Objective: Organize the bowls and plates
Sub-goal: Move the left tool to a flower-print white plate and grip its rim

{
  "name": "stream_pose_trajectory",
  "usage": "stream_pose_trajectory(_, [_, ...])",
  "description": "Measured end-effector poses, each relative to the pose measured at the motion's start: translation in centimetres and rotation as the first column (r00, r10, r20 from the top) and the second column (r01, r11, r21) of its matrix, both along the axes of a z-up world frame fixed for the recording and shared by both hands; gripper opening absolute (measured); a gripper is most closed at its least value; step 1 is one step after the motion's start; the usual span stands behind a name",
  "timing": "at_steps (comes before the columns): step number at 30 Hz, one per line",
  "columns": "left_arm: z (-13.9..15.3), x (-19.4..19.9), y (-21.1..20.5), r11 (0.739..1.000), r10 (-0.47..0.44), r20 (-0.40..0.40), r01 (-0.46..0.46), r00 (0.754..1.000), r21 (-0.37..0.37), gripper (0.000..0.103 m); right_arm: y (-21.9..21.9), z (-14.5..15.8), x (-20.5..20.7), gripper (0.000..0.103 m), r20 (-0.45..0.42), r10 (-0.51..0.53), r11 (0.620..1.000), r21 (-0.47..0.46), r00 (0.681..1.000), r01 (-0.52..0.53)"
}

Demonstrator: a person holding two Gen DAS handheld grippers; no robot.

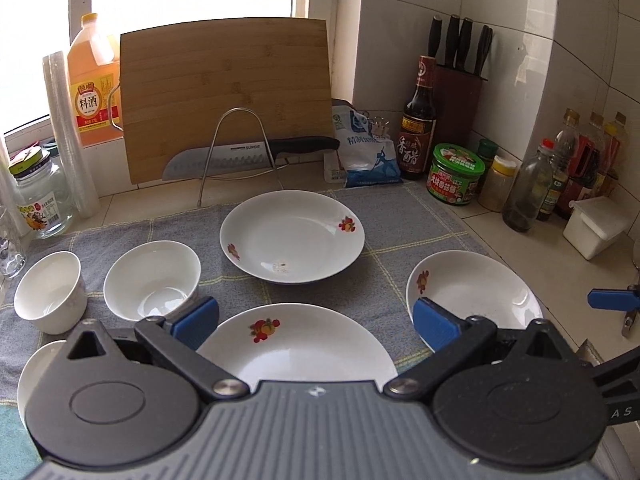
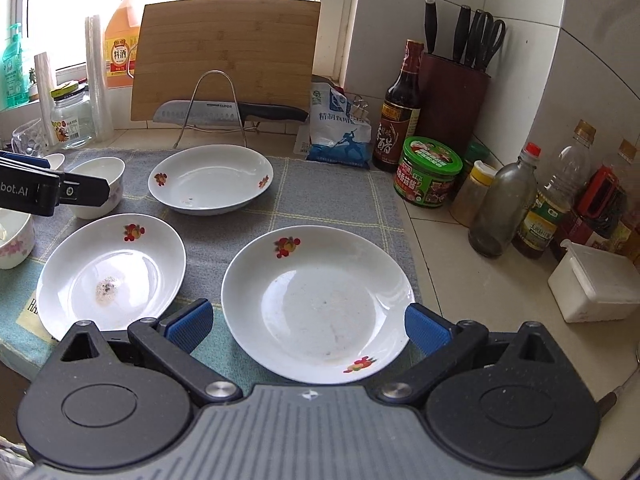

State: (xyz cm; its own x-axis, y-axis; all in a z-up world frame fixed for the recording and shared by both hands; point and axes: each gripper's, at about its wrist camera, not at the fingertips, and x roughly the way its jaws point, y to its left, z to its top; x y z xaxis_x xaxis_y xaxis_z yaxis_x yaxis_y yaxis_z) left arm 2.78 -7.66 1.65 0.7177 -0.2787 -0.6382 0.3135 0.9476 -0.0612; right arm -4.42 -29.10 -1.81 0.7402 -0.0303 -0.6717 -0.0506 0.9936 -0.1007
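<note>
Three white plates with fruit prints lie on a grey checked cloth (image 1: 400,220): a far plate (image 1: 292,236), a near plate (image 1: 298,352) and a right plate (image 1: 474,288). Two white bowls (image 1: 50,292) (image 1: 152,280) stand at the left, and the rim of a third bowl (image 1: 34,368) shows at the lower left. My left gripper (image 1: 316,322) is open above the near plate's far edge, holding nothing. My right gripper (image 2: 308,326) is open, its fingers on either side of the right plate (image 2: 318,304) and above it. The near plate (image 2: 112,272) has a food smear.
A bamboo cutting board (image 1: 224,96) and a knife (image 1: 248,156) on a wire rack stand at the back. A salt bag (image 1: 368,152), sauce bottles (image 1: 418,120), a green-lidded jar (image 1: 456,180), a knife block (image 1: 460,96) and a white box (image 1: 592,226) line the right. Glass jars (image 1: 40,196) stand at the left.
</note>
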Motion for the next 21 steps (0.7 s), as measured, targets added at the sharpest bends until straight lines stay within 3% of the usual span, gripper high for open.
stream_pose_trajectory(3, [-0.4, 0.6, -1.0, 0.999, -0.029, -0.036, 0.029, 0.999, -0.019, 0.102, -1.0, -1.1, -0.3, 0.103, -0.020, 0.008, 1.000, 0.012, 1.000, -0.007])
stream_pose_trajectory(8, [-0.9, 0.5, -3.2, 0.998, -0.068, -0.033, 0.068, 0.997, 0.016, 0.102, -2.2, -3.6, -0.3, 0.103, -0.072, 0.036, 0.999, 0.024, 0.997, -0.035])
stream_pose_trajectory(21, [-1.5, 1.0, -5.3, 0.997, -0.049, -0.055, 0.052, 0.997, 0.055, 0.102, -3.8, -9.2, 3.2, 0.103, -0.140, 0.102, 0.994, 0.046, 0.985, -0.096])
